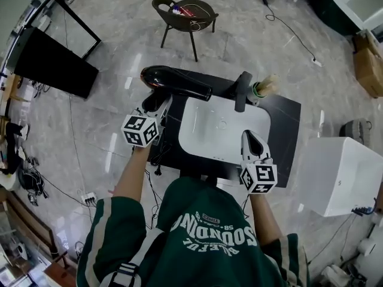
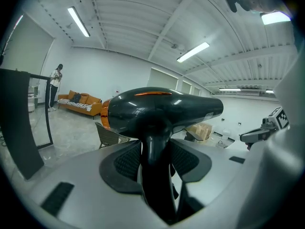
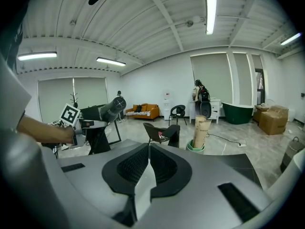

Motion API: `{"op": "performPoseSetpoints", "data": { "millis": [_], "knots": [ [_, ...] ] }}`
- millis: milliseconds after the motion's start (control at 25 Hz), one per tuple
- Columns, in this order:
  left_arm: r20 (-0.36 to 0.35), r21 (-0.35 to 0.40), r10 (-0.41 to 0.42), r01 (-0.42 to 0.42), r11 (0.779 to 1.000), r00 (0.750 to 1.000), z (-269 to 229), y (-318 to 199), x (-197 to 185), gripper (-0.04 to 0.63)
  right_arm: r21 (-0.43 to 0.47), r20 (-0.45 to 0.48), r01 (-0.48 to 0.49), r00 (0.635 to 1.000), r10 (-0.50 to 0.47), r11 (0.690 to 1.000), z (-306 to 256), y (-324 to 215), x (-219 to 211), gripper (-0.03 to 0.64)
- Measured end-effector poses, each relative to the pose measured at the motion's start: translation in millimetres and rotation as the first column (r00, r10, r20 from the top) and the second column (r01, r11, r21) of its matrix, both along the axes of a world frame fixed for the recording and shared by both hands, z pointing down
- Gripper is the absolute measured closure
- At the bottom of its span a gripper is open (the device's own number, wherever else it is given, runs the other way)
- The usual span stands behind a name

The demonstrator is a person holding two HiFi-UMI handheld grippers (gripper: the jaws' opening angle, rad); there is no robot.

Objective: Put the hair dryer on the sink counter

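We're looking down on the black counter (image 1: 286,119) in the middle of the head view, with the white basin (image 1: 210,137) sunk into it. The left gripper (image 1: 155,104) sits at the counter's left edge, and in its own view the 2 jaws pinch the handle of the hair dryer (image 1: 177,82), one pad on either side. The dryer's glossy black barrel runs across the upper left of the counter, its nozzle pointing right toward the black faucet (image 1: 242,92). We cannot tell whether the barrel touches the counter top. In the left gripper view an orange band shows at the barrel's rear end.

Now the right gripper (image 1: 252,142), lower right of centre, over the basin's right rim: its own view shows the 2 jaws pressed together with nothing between them. It is well apart from the dryer.

Just right of the faucet, a paper roll (image 1: 267,84) stands in a green cup. A dark chair (image 1: 185,12) stands at the top of the frame, and a white box (image 1: 342,175) is at the right edge.
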State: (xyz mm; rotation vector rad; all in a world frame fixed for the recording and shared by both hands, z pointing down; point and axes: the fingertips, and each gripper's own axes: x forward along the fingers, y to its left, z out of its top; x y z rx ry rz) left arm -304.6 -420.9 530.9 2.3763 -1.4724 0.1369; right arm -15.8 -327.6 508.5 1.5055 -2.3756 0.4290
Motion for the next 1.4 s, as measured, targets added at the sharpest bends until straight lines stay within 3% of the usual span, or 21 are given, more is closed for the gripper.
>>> {"op": "performPoseSetpoints", "data": {
  "millis": [840, 1400],
  "knots": [
    [0.046, -0.101, 0.004, 0.0, 0.995, 0.999, 56, -40, -1, 0.407, -0.078, 0.0, -0.014, 1.0, 0.014, 0.997, 29, -18, -10, 0.572],
    [0.122, -0.182, -0.015, 0.037, 0.983, 0.992, 101, -62, -4, 0.407, -0.114, -0.003, -0.051, 0.999, 0.051, 0.992, 39, -25, -6, 0.572]
  ]
}}
